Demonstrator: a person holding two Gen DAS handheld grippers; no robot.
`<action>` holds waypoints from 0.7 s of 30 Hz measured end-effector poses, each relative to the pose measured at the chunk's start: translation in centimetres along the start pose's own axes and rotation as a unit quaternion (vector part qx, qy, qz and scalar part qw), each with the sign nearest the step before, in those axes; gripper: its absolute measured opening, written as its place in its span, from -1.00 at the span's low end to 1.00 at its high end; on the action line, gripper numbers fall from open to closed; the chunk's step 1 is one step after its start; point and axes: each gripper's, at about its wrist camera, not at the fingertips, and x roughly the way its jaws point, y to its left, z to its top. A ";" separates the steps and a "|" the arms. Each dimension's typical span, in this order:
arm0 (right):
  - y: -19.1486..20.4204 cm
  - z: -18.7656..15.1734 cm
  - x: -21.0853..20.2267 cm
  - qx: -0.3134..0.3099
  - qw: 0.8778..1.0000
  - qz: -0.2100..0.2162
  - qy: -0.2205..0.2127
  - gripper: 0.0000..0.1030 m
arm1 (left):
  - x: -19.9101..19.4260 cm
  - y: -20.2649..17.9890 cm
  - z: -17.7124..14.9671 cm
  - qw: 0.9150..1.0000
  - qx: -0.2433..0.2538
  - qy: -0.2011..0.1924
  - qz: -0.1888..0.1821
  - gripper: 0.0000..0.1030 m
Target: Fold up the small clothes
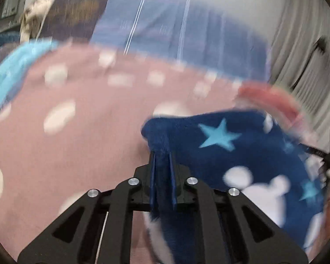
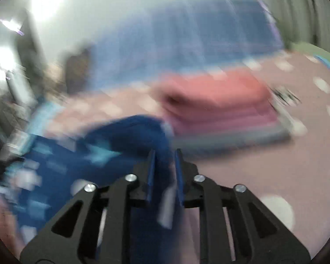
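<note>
Both grippers, left (image 1: 162, 154) and right (image 2: 164, 154), pinch the starry blue garment (image 1: 242, 154), unfolded beside the folded pile (image 2: 220, 110).

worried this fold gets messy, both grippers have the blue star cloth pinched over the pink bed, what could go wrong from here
1. The left gripper and right gripper each pinch only a narrow bunch of the blue star cloth; it may slip out.
2. The folded pink stack lies just beyond; the swinging cloth may knock it askew.
</note>
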 end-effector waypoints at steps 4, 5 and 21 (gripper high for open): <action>-1.3 -1.4 -1.2 0.039 0.999 -0.009 -0.002 -0.44 | -2.8 -0.6 -0.1 0.999 -0.002 -0.035 0.008 -0.37; -1.1 -1.6 -2.5 0.034 0.999 -0.017 -0.018 -0.37 | -3.8 -0.7 -0.1 0.999 -0.004 -0.041 0.009 -0.25; 8.2 -15.8 -13.1 -0.100 0.995 0.027 0.010 0.08 | -12.8 -4.0 -14.4 0.998 0.011 0.029 -0.048 0.30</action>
